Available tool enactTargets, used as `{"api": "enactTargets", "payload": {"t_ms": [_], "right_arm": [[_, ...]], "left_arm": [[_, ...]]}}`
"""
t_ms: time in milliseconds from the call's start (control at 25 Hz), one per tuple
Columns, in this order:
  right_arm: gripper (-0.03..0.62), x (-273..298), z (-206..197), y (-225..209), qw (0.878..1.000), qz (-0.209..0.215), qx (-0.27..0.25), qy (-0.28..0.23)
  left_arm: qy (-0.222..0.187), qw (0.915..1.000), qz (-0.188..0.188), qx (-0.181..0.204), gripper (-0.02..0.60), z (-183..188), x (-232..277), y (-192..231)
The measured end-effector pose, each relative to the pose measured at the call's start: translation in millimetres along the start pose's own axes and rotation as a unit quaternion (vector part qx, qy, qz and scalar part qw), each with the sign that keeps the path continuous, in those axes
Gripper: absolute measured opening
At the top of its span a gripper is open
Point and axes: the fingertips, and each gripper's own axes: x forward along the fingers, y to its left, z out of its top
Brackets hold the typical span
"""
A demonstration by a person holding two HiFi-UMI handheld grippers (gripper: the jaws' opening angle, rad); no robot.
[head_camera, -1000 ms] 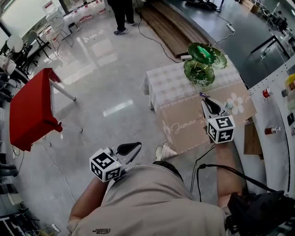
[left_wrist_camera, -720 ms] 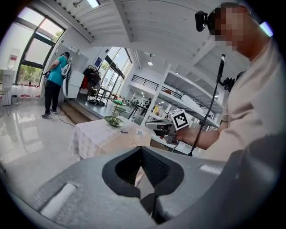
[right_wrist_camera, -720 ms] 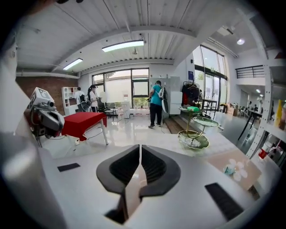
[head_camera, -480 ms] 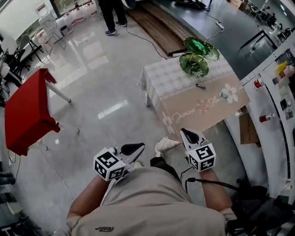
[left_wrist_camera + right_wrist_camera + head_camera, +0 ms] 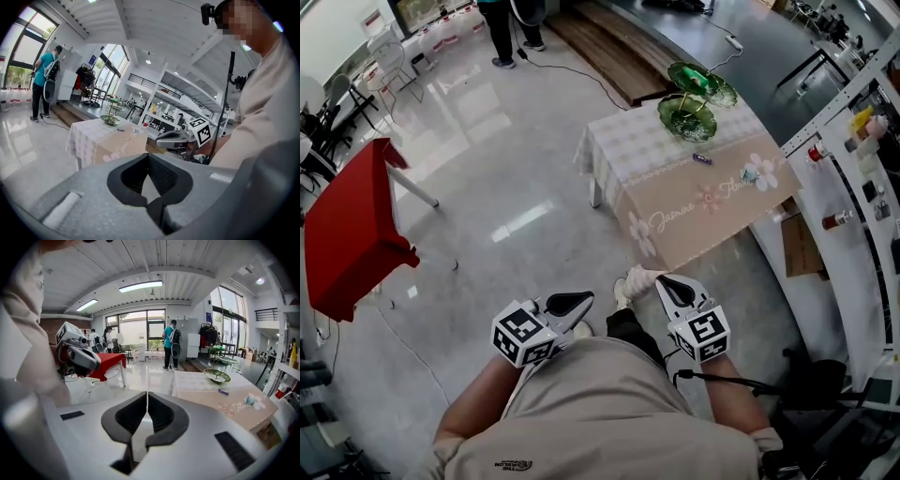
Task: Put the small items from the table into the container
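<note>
- Jaws: left gripper (image 5: 148,157) and right gripper (image 5: 147,397) are both clenched tip to tip, with nothing between the pads.
- Head view: both grippers sit near the person's waist, well apart from the rectangular table under beige flowered and white checked cloths (image 5: 675,220).
- Task items: a small purple oblong item (image 5: 701,158) and a small teal-and-white item (image 5: 750,172) lie on the cloth. Both are near the green two-tier glass dish (image 5: 686,117) at the far end.
- Right gripper view: it shows a standing person in a teal shirt (image 5: 171,350) at full length. The head view shows that person only at its top edge.
- Clearance: glossy grey floor (image 5: 534,187) lies bare up to the table's near edge. A red square table (image 5: 347,225) stands well to the left. A white shelf unit (image 5: 853,159) stands just beside the table's right side.
</note>
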Motion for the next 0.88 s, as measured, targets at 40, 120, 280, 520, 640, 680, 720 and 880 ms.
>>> {"api": "enactTargets", "payload": {"t_ms": [40,120,280,520,640,680,720,880], "right_arm": [[0.022,-0.6,-0.1,0.5,1.000,-0.001,-0.001,-0.001],[0.023,-1.5,1.3,-0.5,1.000,-0.005,-0.004,-0.002],[0.022,1.2,-0.7,-13.1,1.000,-0.015,-0.005,0.001],[0.023,14.6,-0.9,-53.8,1.000,-0.022,-0.017,0.008],[0.025,26.1,2.3,-87.9,0.999,-0.023,-0.022,0.011],[0.025,30.2,1.6,-101.1,0.999,-0.024,-0.023,0.014],[0.025,34.3,0.2,-114.2,0.999,-0.023,-0.024,0.018],[0.033,54.0,-9.7,-167.6,0.999,-0.020,-0.033,0.038]], "left_arm": [[0.001,1.0000,-0.001,0.001,0.008,-1.6,-0.3,-0.7],[0.003,1.0000,-0.001,0.005,0.008,-2.6,-1.6,-1.6],[0.003,0.9999,0.001,0.011,0.008,-1.0,0.3,2.1],[-0.010,0.9999,0.011,-0.004,0.008,11.9,11.4,14.9],[-0.011,0.9997,0.018,-0.009,0.008,23.8,24.4,24.3],[-0.011,0.9997,0.019,-0.009,0.009,28.7,30.6,27.2],[-0.011,0.9997,0.021,-0.009,0.009,34.0,37.0,29.9],[-0.016,0.9992,0.034,-0.016,0.009,56.8,63.3,43.3]]}}
